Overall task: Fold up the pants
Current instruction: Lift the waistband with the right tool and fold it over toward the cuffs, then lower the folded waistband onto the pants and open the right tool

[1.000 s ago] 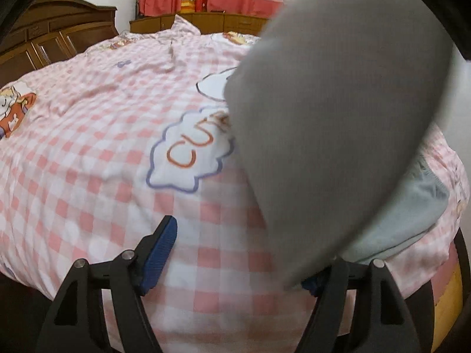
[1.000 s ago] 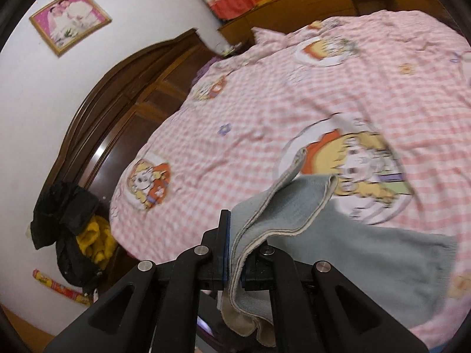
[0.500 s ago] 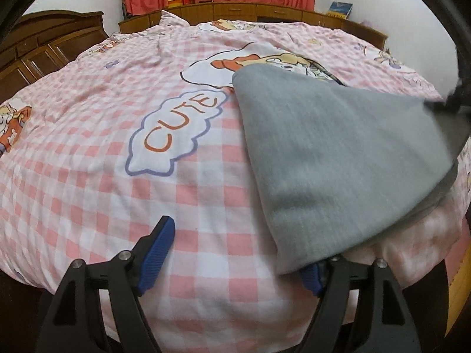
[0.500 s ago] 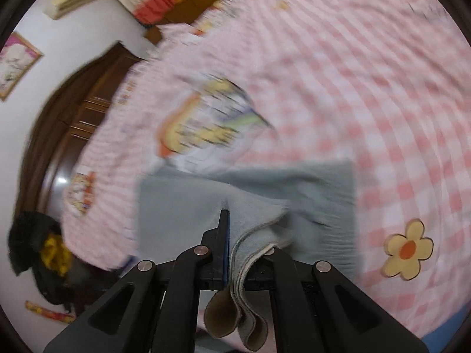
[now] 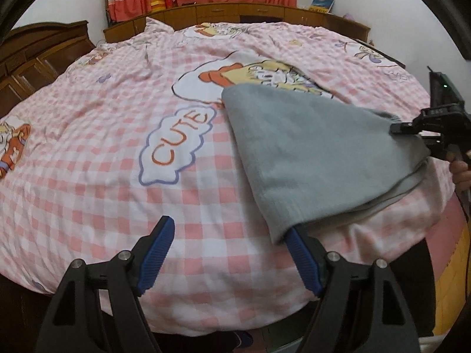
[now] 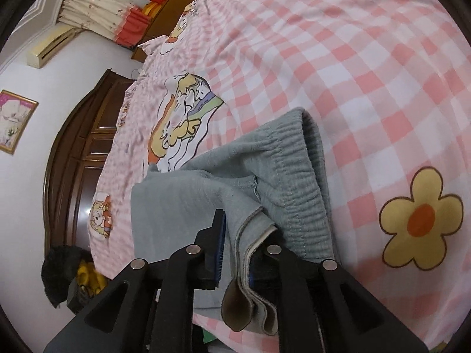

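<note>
Pants (image 5: 309,147), grey and folded over, lie near the bed's (image 5: 103,153) near right corner, their long axis running from the near edge toward the cartoon print. We hold our right gripper (image 6: 235,253) clamped on a bunched cuff by the waistband. Our left gripper (image 5: 229,253) is spread apart, one fingertip hidden under the fold.

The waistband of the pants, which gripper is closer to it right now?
Right. The right gripper is shut on a fabric edge lying right against the waistband. The left gripper is open at the opposite corner of the pants.
</note>
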A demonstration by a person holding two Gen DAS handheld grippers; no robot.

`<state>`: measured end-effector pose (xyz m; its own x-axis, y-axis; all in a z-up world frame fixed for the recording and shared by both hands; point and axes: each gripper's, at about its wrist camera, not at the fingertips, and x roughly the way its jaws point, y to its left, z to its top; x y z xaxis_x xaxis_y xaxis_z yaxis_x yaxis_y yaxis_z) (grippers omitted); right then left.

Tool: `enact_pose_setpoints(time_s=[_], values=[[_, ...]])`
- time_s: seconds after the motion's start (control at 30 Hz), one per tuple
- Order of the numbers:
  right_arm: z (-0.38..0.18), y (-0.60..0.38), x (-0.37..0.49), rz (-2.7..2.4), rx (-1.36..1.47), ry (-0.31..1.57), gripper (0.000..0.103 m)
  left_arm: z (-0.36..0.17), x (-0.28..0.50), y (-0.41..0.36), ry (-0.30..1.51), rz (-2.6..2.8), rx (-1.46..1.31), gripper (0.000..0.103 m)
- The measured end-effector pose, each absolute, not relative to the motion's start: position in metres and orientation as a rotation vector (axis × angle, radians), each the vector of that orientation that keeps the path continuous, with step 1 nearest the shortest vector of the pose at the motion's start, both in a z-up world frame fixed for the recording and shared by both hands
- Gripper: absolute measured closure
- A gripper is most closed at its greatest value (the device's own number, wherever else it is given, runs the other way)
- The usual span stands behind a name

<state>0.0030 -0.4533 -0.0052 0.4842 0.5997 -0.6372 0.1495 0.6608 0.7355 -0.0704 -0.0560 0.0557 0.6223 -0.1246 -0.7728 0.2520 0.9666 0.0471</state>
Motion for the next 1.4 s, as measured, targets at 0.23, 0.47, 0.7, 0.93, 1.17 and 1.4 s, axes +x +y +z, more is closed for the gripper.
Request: enact_pose_setpoints(time_s=[0.23,0.47,0.7,0.93,1.17,1.4], values=[[0.001,-0.441,-0.001,0.328,0.724,1.084,0.087,0.092,-0.071,-0.062,0.853,-0.211,0.17,0.023],[0.004,-0.445,-0.004,0.383,0.791,1.022,0.074,0.115,-0.064,-0.066,0.822,-0.259,0.118,0.022],[-0.01,-0.455,0.003,0.372,0.91,0.984,0.072,0.088,-0.002,-0.089,0.852,-0.248,0.097,0.022],[-0.018,-0.464,0.0,0.395,0.955,0.93,0.087,0.047,0.029,-0.105,0.948,-0.242,0.085,0.022],[0.051,-0.411,-0.036,0.37,0.432,0.724,0.093,0.033,0.027,-0.101,0.96,-0.251,0.044,0.022],[0.043,-0.346,-0.05,0.392,0.013,0.802,0.063,0.03,0.025,-0.1,0.946,-0.248,0.03,0.02]])
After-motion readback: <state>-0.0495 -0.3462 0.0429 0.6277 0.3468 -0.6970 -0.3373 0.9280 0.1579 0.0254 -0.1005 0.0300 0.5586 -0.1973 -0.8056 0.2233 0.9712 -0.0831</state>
